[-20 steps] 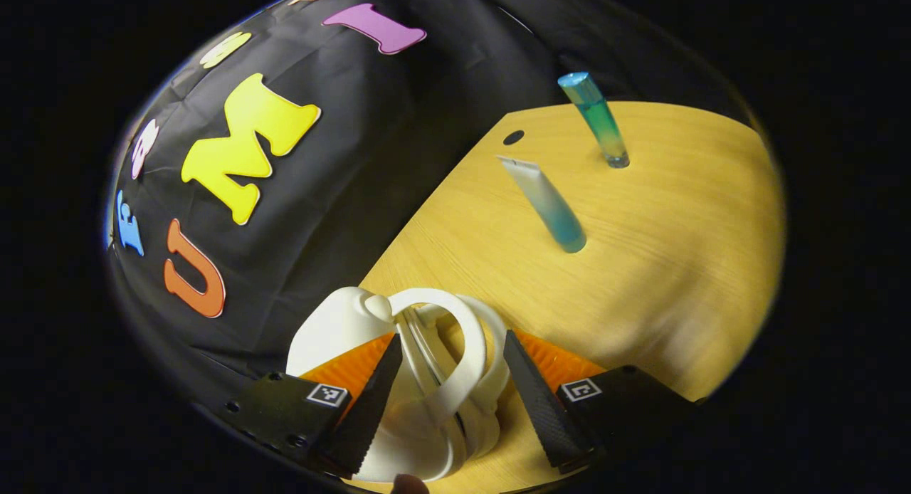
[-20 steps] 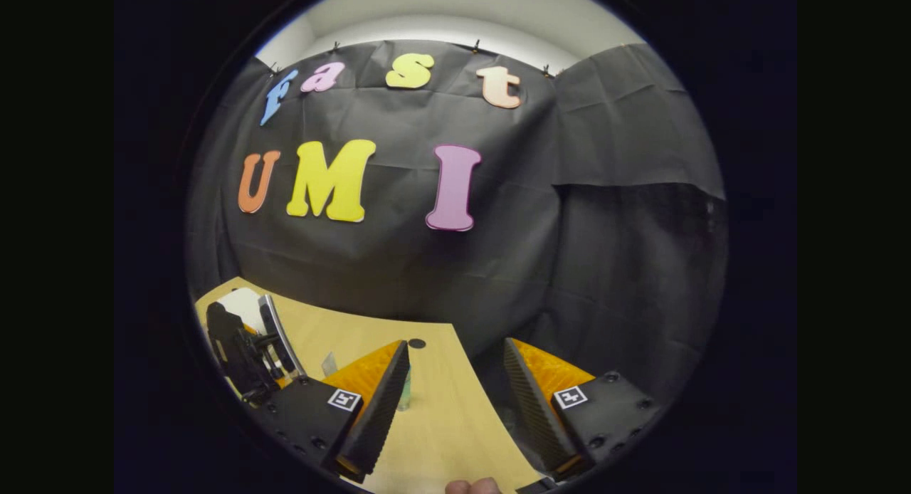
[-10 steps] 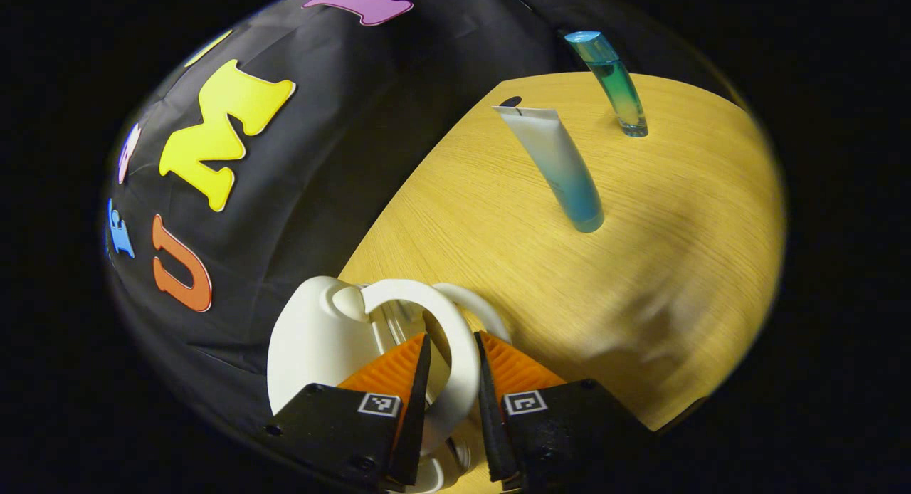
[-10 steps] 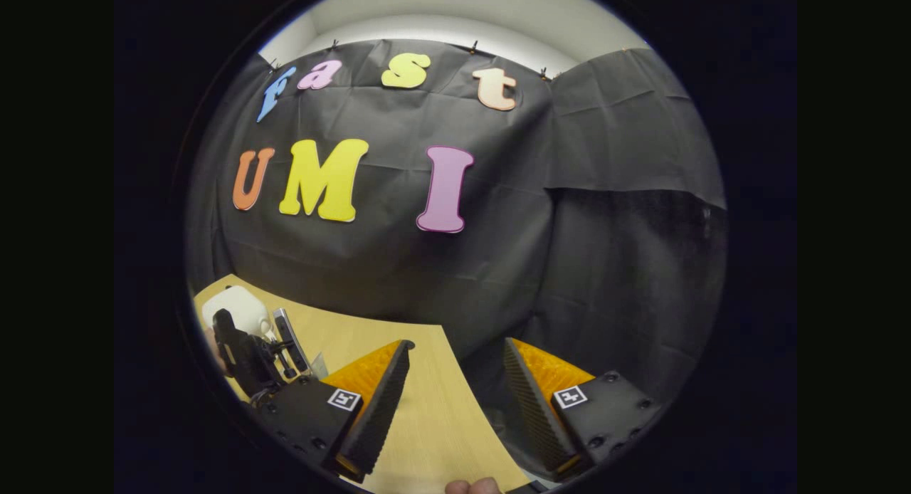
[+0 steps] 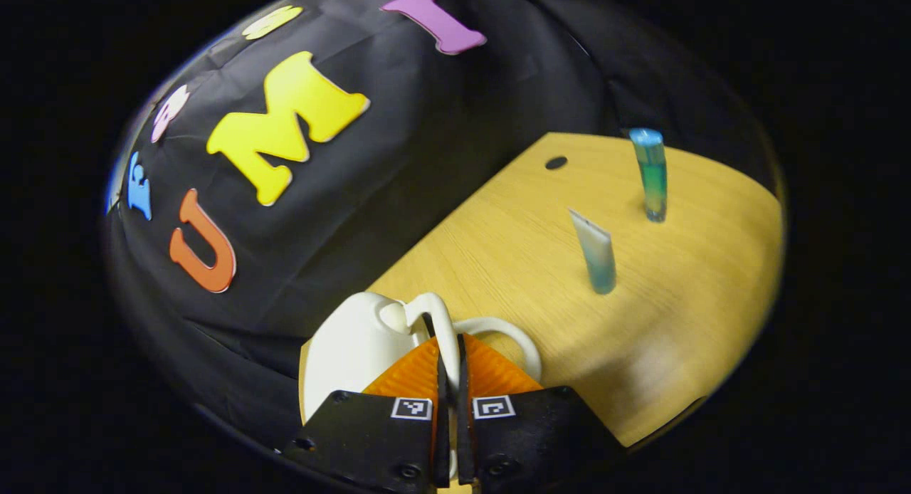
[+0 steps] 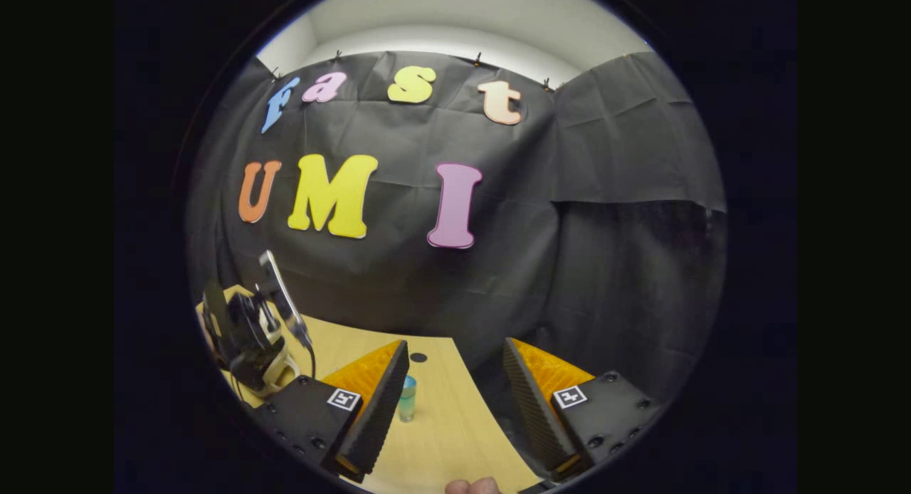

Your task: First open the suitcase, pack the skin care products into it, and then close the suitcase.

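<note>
In the left gripper view, the left hand-held gripper (image 5: 450, 380) sits at the bottom center with its 2 ridged fingers pressed almost together, pinching the thin curved white handle (image 5: 443, 330) of the suitcase (image 5: 352, 355), a smooth, rounded, glossy white plastic shell at the lower left of center. A 2nd white loop (image 5: 509, 332) arches just right of the fingers. The suitcase rests at the near edge of the tabletop (image 5: 683, 316), a light wood-grain surface with a small dark round hole (image 5: 556, 162) near its far edge. Standing upright at the right of the frame are 2 skin care products, well apart from the suitcase: a soft squeeze tube (image 5: 596, 253), pale at its flat crimped top and teal at its base, and farther back a clear cylindrical bottle (image 5: 652, 174) tinted blue to green. In the right gripper view, the right hand-held gripper (image 6: 455, 394) at the bottom center is spread wide with nothing between its ribbed fingers, hovering over the tabletop.
</note>
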